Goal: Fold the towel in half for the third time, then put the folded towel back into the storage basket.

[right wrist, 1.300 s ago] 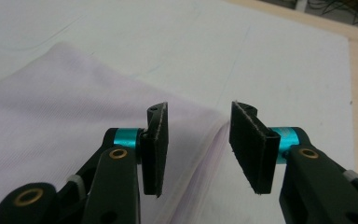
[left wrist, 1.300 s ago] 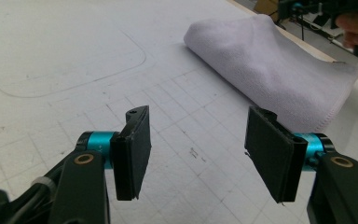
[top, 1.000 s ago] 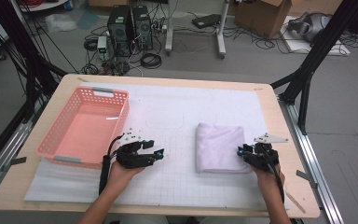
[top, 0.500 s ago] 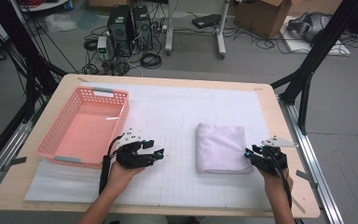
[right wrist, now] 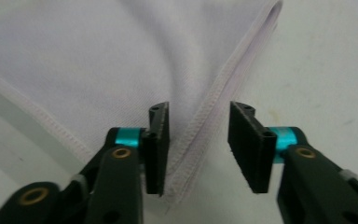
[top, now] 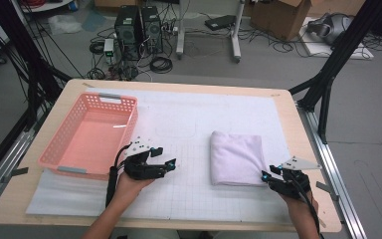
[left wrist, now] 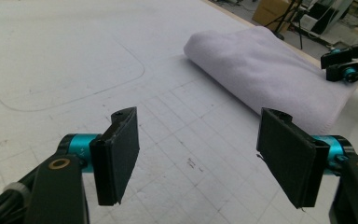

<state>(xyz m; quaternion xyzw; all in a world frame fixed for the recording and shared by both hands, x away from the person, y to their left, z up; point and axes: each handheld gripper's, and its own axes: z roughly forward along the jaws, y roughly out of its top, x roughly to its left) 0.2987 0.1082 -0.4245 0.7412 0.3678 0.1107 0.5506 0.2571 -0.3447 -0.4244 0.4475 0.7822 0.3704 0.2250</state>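
At the left of the light wooden table (top: 40, 209), on the white gridded mat (top: 189, 124) that covers most of it, sits the shallow pink plastic lattice basket (top: 92, 134), in the same place as a second ago. Just beside its near right corner the left gripper (top: 165, 166) rests in the person's left hand (top: 129, 181) low over the mat, its spot and heading unchanged across the earlier frames; in the left gripper view its two black jaws stand wide apart with bare gridded mat between them, holding nothing. To the right of the middle lies the folded lilac-white terry towel (top: 236, 157), flat on the mat, a thick rectangle with its long side running away from the person. The right gripper (top: 267, 175) has changed: a second ago it sat against the towel's right edge, and since then it has slid toward the person and now sits at the towel's near right corner. In the right gripper view its jaws are open, one on each side of a stitched hem (right wrist: 209, 116) of the towel, with one pad (right wrist: 158, 144) over the cloth and the other over bare mat; neither pad presses the fabric. The right hand (top: 298, 201) holds it near the table's front edge.
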